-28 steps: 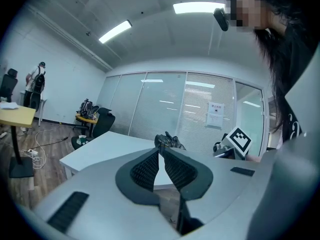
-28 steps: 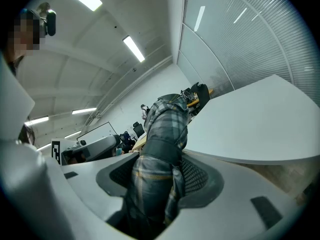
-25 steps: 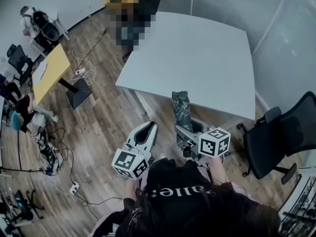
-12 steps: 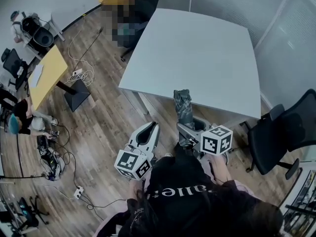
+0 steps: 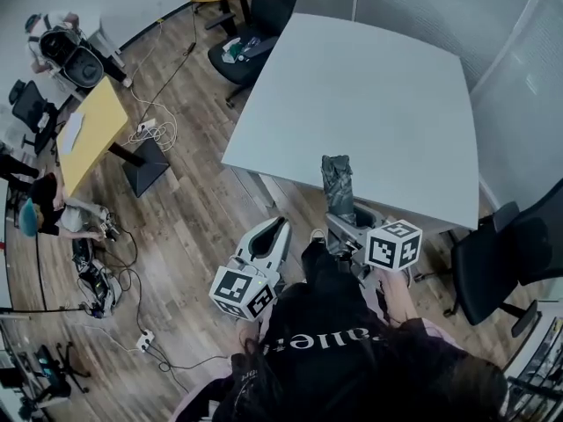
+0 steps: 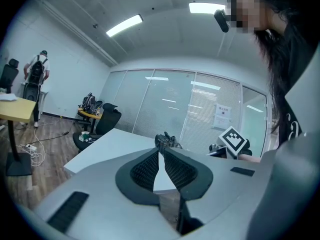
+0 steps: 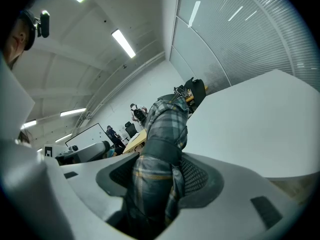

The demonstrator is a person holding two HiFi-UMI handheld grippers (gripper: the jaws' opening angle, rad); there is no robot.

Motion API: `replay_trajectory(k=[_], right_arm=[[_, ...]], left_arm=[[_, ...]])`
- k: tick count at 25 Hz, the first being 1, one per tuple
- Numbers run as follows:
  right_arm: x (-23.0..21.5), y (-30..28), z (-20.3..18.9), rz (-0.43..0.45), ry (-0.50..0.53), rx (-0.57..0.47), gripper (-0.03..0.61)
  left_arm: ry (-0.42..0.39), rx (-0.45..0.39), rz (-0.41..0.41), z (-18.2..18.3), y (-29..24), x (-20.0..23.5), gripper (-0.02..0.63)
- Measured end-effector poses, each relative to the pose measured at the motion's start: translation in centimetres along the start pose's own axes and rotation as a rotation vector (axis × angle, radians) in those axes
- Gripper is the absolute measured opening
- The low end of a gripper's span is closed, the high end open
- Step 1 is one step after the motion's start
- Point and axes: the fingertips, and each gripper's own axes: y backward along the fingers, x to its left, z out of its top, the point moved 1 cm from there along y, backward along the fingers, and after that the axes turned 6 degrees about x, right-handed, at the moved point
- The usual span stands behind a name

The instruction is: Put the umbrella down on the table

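Right gripper (image 5: 345, 225) clasping umbrella (image 5: 337, 181), advancing; tip now overhanging table (image 5: 369, 86) near edge; left gripper (image 5: 271, 234) closed, empty.

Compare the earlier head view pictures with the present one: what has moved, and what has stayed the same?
Both grippers have advanced toward the table, the right gripper carrying the umbrella further over its near edge. Unchanged: right gripper clamped on the umbrella, left gripper shut and empty.

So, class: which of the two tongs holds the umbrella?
The right tongs, clamped around the folded plaid umbrella; the left tongs grip nothing, tips together.
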Motion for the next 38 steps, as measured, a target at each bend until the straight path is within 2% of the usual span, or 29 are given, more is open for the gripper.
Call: replay_trajectory(k=[7, 16, 29, 38], right_arm=[[-3.8, -3.9, 5.1, 0.009, -0.002, -0.002, 0.252], [-11.3, -6.8, 11.8, -0.039, -0.034, -0.010, 0.252], [-20.2, -12.3, 15.3, -0.131, -0.099, 0.030, 0.252], [-26.7, -16.7, 16.8, -0.282, -0.132, 0.081, 0.252]], left_arm=[[-0.037, 0.010, -0.019, 3.3, -6.0, 3.5, 0.046], [-0.069, 0.035, -0.032, 7.8, -14.6, 6.7, 0.046], [-0.079, 0.083, -0.023, 9.0, -19.4, 10.1, 0.046], [-0.092, 0.110, -0.112, 10.7, -22.2, 13.6, 0.046]])
